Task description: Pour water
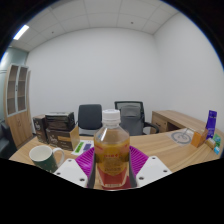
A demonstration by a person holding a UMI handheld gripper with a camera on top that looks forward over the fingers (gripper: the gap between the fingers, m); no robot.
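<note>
Tool closed on a clear plastic bottle, both fingers pressed against its lower body, purple pads flanking it left and right. Bottle upright, white cap still on, amber liquid filling most of it, red-and-yellow label around the lower part. Base of bottle hidden between the fingers; cannot tell whether resting on the tabletop or lifted clear of it.

Just left of the left finger, near the tabletop's left edge: dark green mug, upright, pale inside, handle toward the bottle. Contents not discernible. Small white object beyond the mug, toward the far edge, beside the bottle's shoulder; identity unclear.

Wooden tabletop extends to the right of the bottle. At its far right corner: blue carton-like item standing upright, with small orange and green items beside it, too small to identify. Round pale object lying flat on the adjoining desk section near them.

Beyond the far edge: two office chairs, one black, one grey mesh, side by side. Stacked boxes left of the chairs. Wooden cabinet against the left wall. White walls, panelled ceiling with a strip light lit.
</note>
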